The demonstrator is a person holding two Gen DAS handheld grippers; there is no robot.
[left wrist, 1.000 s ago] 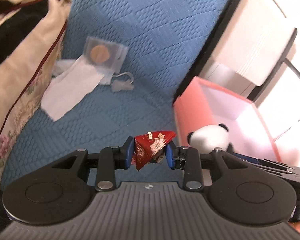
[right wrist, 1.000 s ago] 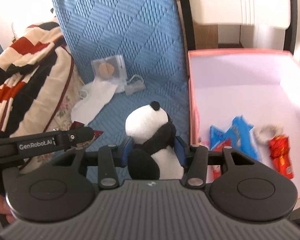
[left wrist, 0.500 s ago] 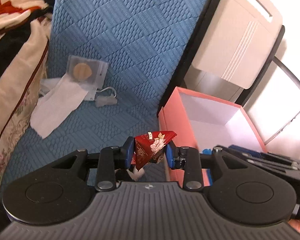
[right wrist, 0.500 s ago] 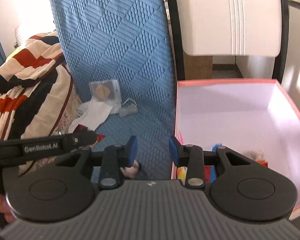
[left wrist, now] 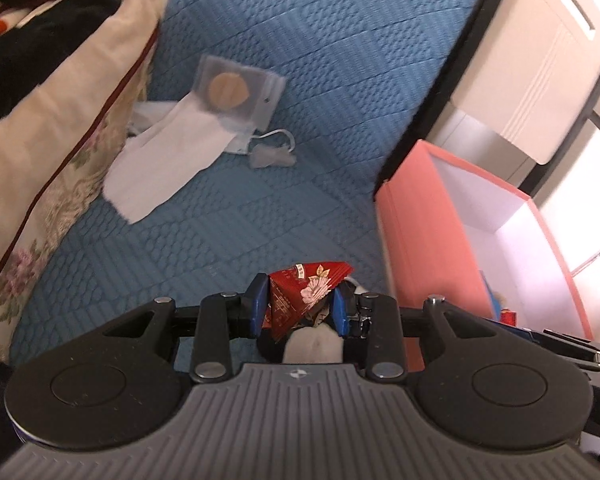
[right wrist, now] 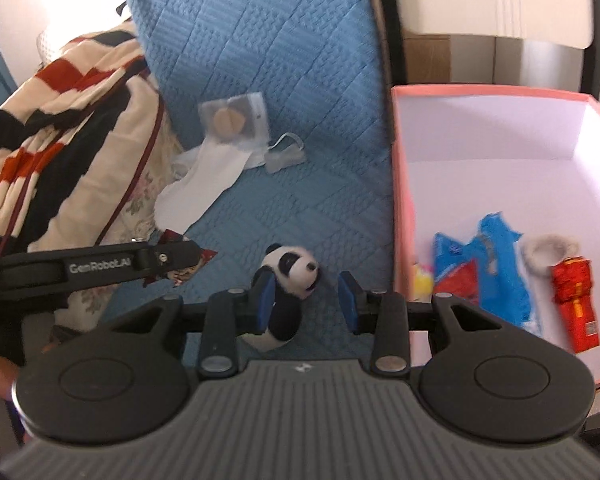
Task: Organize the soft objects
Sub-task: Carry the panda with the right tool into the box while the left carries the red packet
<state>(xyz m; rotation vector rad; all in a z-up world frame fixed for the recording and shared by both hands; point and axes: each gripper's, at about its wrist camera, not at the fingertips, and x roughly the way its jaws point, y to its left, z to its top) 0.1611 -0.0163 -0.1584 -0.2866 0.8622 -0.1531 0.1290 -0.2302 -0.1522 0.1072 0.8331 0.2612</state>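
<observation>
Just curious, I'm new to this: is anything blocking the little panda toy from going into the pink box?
Only the pink box's near wall, which rises between it and the panda lying on the blue quilt.

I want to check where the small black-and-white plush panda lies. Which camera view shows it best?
The right wrist view: the small black-and-white plush panda lies on the blue quilted cover, between the open right tongs. The left wrist view shows only a white part under the left tongs.
</observation>
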